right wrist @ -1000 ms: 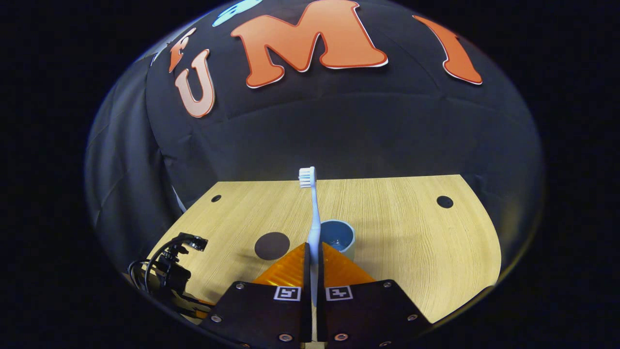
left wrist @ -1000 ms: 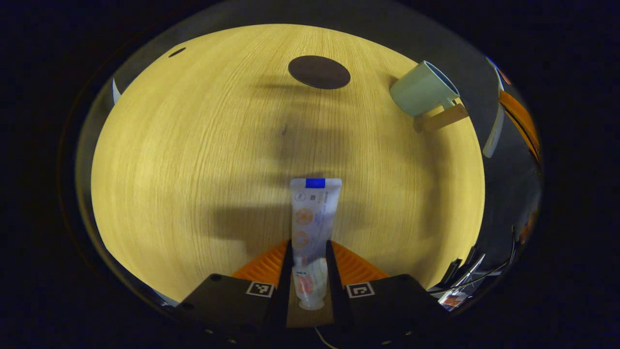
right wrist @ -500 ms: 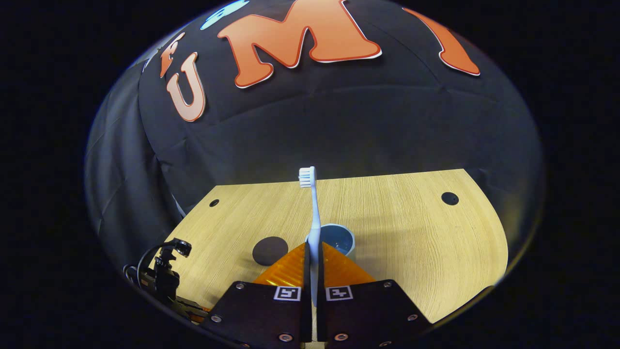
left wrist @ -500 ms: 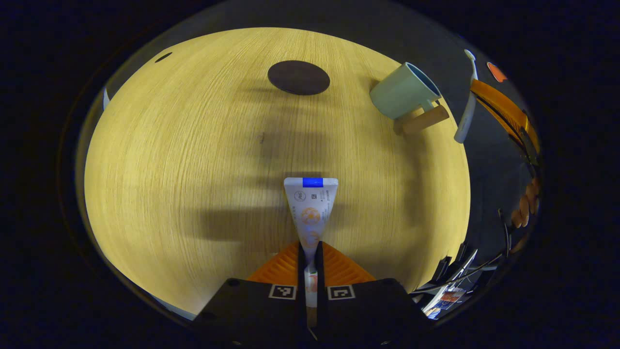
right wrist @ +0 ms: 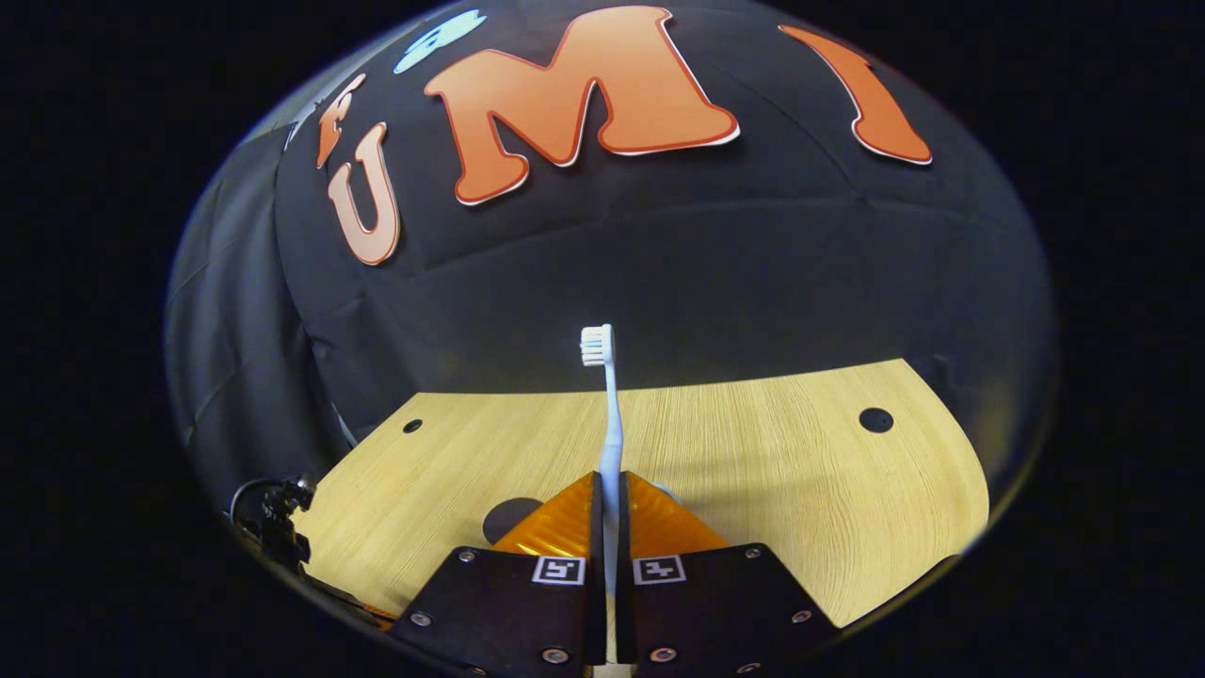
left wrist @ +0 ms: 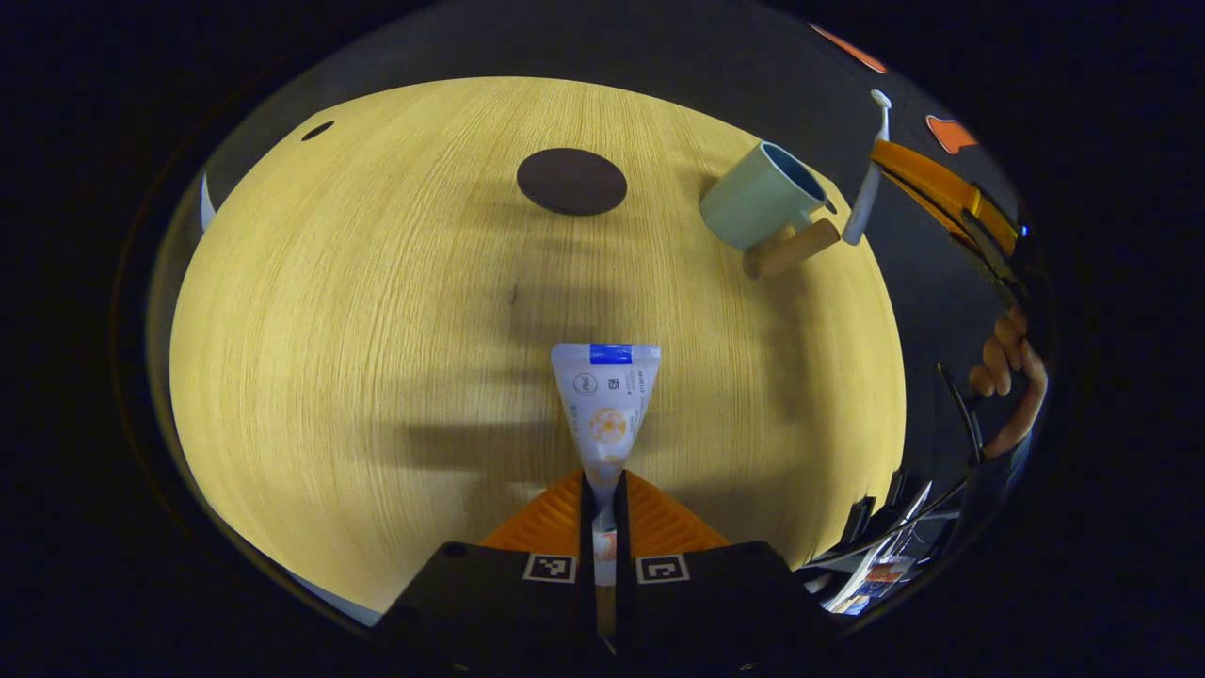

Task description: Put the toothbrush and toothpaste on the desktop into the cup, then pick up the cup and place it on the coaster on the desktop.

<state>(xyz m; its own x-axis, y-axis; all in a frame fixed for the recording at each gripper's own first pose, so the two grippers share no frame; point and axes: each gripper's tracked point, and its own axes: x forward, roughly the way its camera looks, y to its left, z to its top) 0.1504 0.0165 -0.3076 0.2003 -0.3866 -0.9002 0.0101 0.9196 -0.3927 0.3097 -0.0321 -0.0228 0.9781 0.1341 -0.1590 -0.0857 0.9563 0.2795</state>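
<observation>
left gripper point(left wrist: 603, 490) is clamped on the toothpaste point(left wrist: 605, 405) near its cap end, both fingers pinching the tube so the flat crimped end sticks out ahead; that hold looks meant to let one end drop into the cup point(left wrist: 761, 195) once the tube is tipped over it. the tube appears lifted just off the desk point(left wrist: 358, 311), though i can't be sure the far end is free. right gripper point(right wrist: 607, 494) is closed on the toothbrush point(right wrist: 607, 414) low on the handle, bristles up and forward, the long free end pointing away. seen from the left gripper view, the brush hangs just beside the cup, on the side of its wooden handle point(left wrist: 794, 249), close to the rim, so i judge the brush goes in first. the cup stands upright, mouth open, near the desk's far right edge. the coaster point(left wrist: 571, 181) lies flat to the left of the cup, apart from it, with bare desk between. from the cup back to the toothpaste is open desk, nothing to dodge. tight spots: the cup sits close to the edge, so a nudge could push it off, and the person's hand point(left wrist: 1012, 372) and cables sit past that edge.
</observation>
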